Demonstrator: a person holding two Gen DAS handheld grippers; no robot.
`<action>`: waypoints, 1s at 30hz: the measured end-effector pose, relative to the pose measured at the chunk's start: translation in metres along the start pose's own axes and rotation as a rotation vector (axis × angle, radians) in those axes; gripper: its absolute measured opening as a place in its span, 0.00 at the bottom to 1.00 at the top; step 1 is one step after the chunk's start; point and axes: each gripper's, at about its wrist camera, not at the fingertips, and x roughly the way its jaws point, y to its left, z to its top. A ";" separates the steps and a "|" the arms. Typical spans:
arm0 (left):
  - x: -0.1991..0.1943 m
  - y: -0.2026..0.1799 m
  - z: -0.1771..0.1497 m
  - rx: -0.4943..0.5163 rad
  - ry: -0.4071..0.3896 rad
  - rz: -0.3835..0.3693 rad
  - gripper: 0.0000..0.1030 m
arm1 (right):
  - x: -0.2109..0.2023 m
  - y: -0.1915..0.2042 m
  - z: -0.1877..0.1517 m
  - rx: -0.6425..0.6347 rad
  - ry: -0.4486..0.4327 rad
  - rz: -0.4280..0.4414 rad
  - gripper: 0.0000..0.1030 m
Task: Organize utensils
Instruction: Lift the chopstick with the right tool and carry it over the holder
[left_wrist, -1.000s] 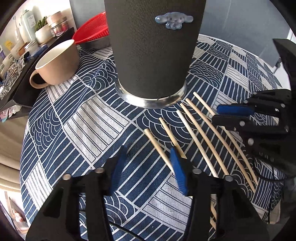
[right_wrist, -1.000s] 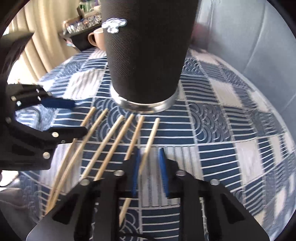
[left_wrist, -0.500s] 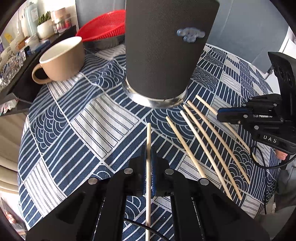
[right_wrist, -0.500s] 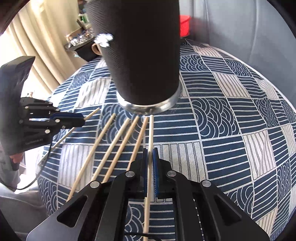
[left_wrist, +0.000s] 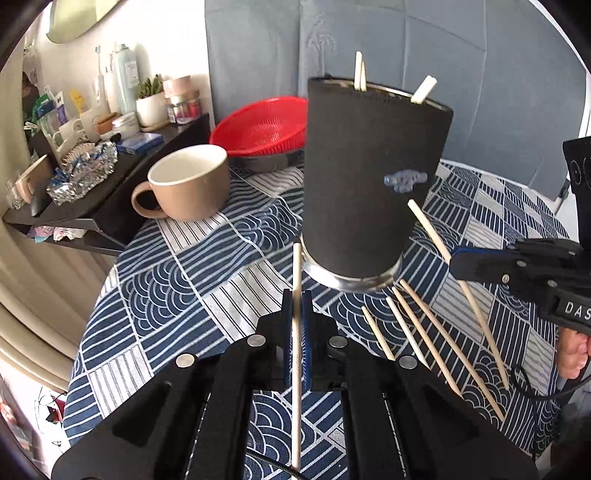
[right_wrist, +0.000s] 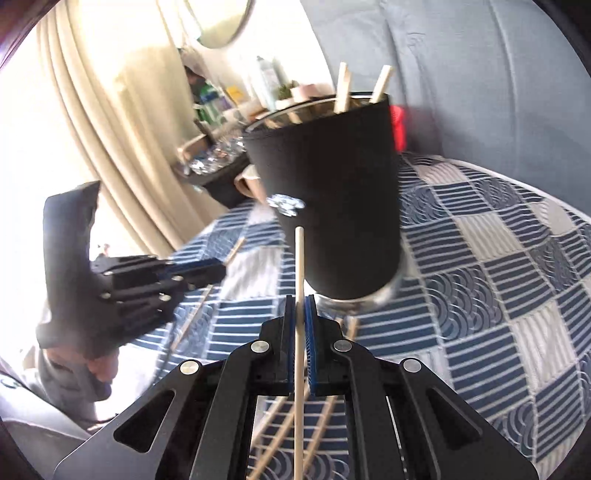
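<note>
A tall black cup (left_wrist: 369, 177) stands on the blue patterned tablecloth (left_wrist: 207, 269) with a few wooden chopsticks (left_wrist: 358, 70) poking out of its rim. My left gripper (left_wrist: 296, 295) is shut on one chopstick (left_wrist: 296, 266), held off the cloth just left of the cup's base. My right gripper (right_wrist: 300, 301) is shut on another chopstick (right_wrist: 299, 258), its tip in front of the cup (right_wrist: 332, 192). In the left wrist view the right gripper (left_wrist: 456, 262) shows at the right edge. Several loose chopsticks (left_wrist: 424, 332) lie fanned on the cloth below the cup.
A beige mug (left_wrist: 188, 184) and a red basket (left_wrist: 262, 129) sit behind and left of the cup. A black shelf (left_wrist: 110, 177) crowded with bottles and jars borders the table's far left. The cloth (right_wrist: 498, 258) right of the cup is bare. A person's hand (left_wrist: 570, 354) grips the right handle.
Both grippers closed, each on one chopstick, and rose with them off the cloth. Both views tilted upward, so the cup's rim and the chopsticks inside it came into sight.
</note>
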 end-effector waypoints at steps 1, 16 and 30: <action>-0.003 0.001 0.002 -0.005 -0.013 0.000 0.05 | -0.001 0.002 0.002 -0.009 -0.008 0.004 0.05; -0.057 -0.001 0.052 -0.013 -0.239 -0.014 0.05 | -0.055 0.031 0.058 -0.055 -0.265 0.056 0.05; -0.094 -0.015 0.126 0.078 -0.424 -0.042 0.05 | -0.079 0.041 0.113 -0.078 -0.519 -0.073 0.05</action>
